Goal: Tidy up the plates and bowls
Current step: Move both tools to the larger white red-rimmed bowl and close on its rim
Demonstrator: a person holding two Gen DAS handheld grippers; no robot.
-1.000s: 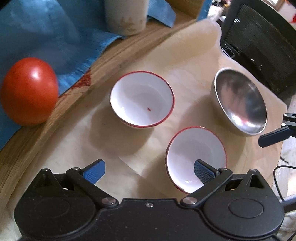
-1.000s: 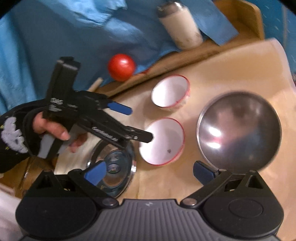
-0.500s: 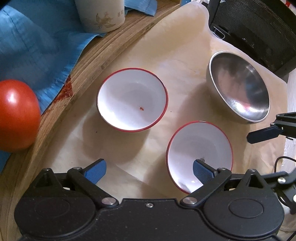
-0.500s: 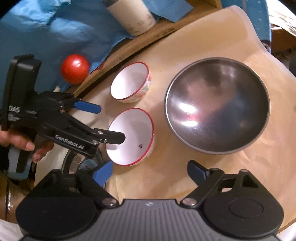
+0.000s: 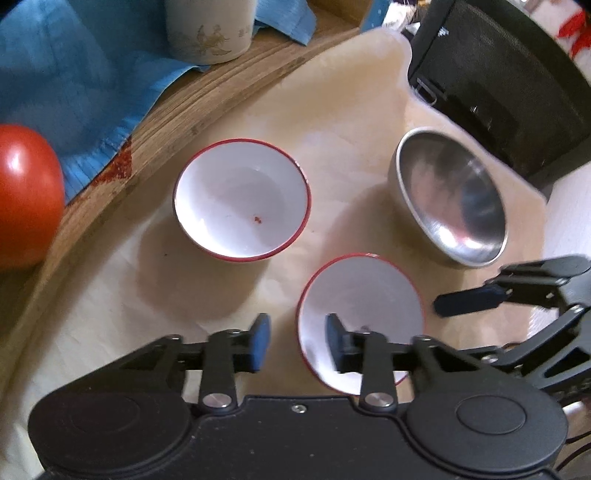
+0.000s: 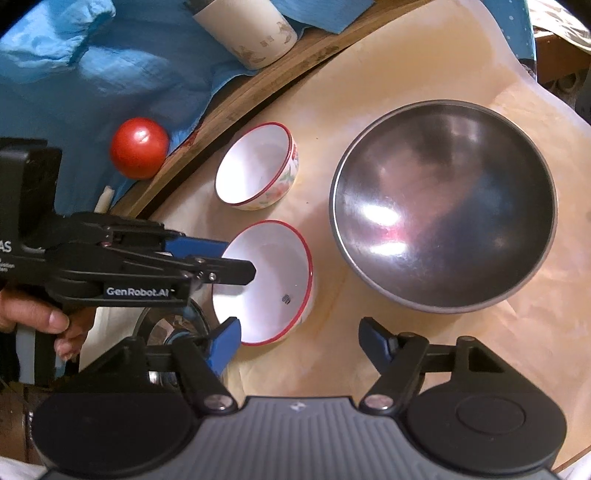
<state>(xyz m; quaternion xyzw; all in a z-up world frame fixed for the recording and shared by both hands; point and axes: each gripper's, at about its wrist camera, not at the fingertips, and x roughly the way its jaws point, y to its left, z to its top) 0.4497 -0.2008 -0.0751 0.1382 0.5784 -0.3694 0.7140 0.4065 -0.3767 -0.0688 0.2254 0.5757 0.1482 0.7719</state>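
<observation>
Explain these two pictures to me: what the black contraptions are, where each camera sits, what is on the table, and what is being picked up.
A person holds two trigger-operated tongs, each carrying a camera that looks along its fingers. One picture comes from the left hand-held gripper, the other from the right hand-held gripper. On the paper-covered table stand two red-rimmed white bowls, the near bowl and the far bowl, and a steel bowl. A tomato and a cup rest on blue cloth. The left jaws are closing over the near bowl's rim; the right jaws are closing on nothing.
</observation>
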